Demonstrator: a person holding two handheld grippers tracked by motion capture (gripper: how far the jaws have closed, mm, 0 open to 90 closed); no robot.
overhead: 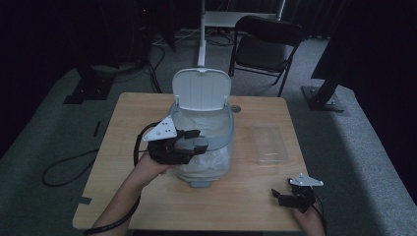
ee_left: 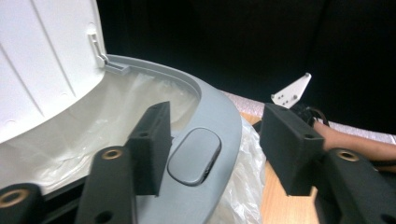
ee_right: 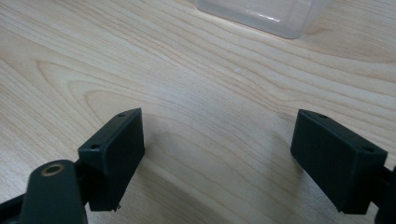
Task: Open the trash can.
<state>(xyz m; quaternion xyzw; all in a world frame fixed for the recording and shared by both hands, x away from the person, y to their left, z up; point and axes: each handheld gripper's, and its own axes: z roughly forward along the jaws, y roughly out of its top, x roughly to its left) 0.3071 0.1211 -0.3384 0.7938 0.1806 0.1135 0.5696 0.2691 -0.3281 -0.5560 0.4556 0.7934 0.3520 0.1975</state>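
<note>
1. Small grey plastic bin (overhead: 204, 147): smooth, matt rim; its white ribbed lid (overhead: 201, 88) looks satin.
2. Thin translucent plastic liner bag (ee_left: 107, 121), crinkled and faintly shiny.
3. Pale wooden tabletop (ee_right: 187, 70): smooth, visible grain.
4. Clear rectangular plastic container (overhead: 269, 143), glossy.
5. Black left claw (ee_left: 219, 144), matt plastic.

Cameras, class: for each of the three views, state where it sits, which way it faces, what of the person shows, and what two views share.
High view: above the person's side, facing forward and down on the table; both forearms, left tongs, right tongs.
Left gripper view: rides the left tongs, facing the bin; its open jaws straddle the rim.
Right gripper view: rides the right tongs, facing the tabletop and clear container; open jaws.
Shared: bin and lid in the high and left gripper views.
</note>
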